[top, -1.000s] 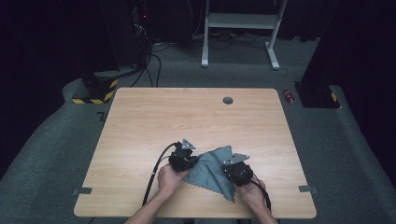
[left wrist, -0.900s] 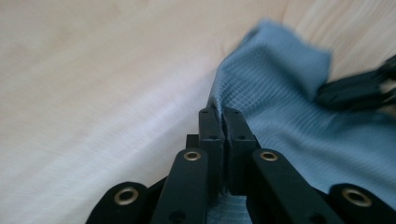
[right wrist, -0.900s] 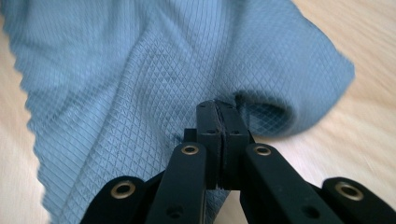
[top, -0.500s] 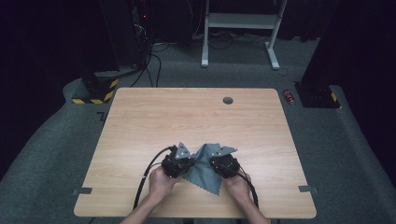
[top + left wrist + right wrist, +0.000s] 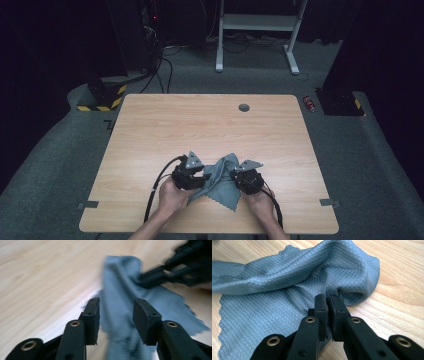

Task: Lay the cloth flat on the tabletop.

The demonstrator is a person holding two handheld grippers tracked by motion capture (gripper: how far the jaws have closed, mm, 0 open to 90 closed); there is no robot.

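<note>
Right gripper [image 5: 327, 298] fingers pinch the grey cloth [image 5: 287, 290] — left gripper [image 5: 116, 312] fingers just opened, cloth between them.

The cloth [image 5: 287, 290] is grey-blue with a fine quilted diamond pattern and a zigzag-cut edge. Both grippers, left [image 5: 116, 312] and right [image 5: 327, 302], are black with brass-coloured rivets. The table [image 5: 200, 125] is pale wood with a light grain, and the floor [image 5: 60, 165] is grey.
</note>
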